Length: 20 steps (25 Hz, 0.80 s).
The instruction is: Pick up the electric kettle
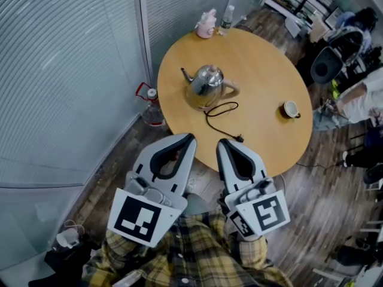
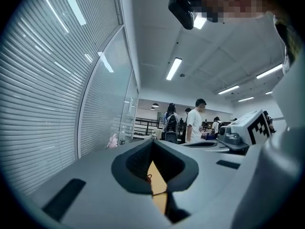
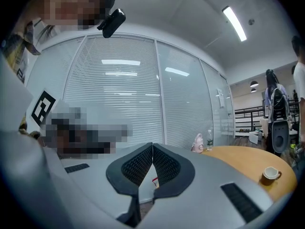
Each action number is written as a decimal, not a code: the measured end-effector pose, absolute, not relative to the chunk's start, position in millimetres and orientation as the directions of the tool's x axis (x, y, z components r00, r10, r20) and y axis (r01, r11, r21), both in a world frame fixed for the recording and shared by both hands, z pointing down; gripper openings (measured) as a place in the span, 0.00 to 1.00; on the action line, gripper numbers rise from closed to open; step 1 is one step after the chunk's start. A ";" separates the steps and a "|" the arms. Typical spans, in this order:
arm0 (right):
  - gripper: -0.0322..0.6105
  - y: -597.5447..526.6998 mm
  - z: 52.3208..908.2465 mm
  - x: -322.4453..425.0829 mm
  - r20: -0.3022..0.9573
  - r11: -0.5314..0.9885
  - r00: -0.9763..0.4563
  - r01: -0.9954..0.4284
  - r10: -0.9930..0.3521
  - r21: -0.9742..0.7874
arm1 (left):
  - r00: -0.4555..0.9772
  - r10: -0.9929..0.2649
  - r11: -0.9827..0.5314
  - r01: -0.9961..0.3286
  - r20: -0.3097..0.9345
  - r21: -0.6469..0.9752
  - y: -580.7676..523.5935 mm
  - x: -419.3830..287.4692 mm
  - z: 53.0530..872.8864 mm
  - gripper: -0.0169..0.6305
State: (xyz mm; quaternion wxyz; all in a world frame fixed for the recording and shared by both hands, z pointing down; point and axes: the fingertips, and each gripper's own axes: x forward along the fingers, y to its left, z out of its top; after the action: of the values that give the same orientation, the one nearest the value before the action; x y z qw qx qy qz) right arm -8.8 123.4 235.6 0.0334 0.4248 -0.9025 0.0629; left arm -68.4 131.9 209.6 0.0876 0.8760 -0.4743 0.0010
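Both tongs closed and empty, left gripper [image 1: 190,137] and right gripper [image 1: 222,142] at lower centre; the loose cord [image 1: 218,115] may snag as the electric kettle [image 1: 206,85] lifts.

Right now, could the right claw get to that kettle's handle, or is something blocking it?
Probably yes. The right claw hangs shut at the table edge, short of the kettle. Only a black cord lies between, and the handle points toward its side. It would have to open first.

My right gripper [image 3: 152,150], jaws pressed together with nothing between them, faces slatted blinds [image 3: 119,94]; at right, a round wooden table [image 3: 240,160] bears 1 white cup [image 3: 270,173], 1 pink bottle [image 3: 197,143] and 1 clear bottle [image 3: 209,140].
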 end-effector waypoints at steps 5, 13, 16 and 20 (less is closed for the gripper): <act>0.10 105.7 241.6 -5.9 0.135 0.612 -0.618 -0.786 -0.775 -0.088 | 0.564 -0.820 -0.545 -0.821 0.097 0.172 113.9 -69.2 218.0 0.03; 0.10 56.4 248.6 5.6 0.134 0.616 -0.622 -0.783 -0.772 -0.086 | 0.551 -0.830 -0.532 -0.830 0.091 0.169 63.3 -62.0 223.6 0.03; 0.10 28.0 247.1 11.7 0.124 0.620 -0.626 -0.780 -0.770 -0.085 | 0.546 -0.834 -0.530 -0.833 0.084 0.160 34.9 -55.6 221.4 0.03; 0.10 -10.3 240.9 22.8 0.116 0.623 -0.629 -0.778 -0.769 -0.083 | 0.542 -0.836 -0.526 -0.836 0.083 0.156 -2.5 -44.7 216.0 0.03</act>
State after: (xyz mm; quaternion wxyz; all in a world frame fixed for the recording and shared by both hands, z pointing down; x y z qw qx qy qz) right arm 22.8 -10.3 240.9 0.0349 0.4295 -0.9002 0.0625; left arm -44.7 -2.5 216.0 0.0887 0.8735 -0.4787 -0.0011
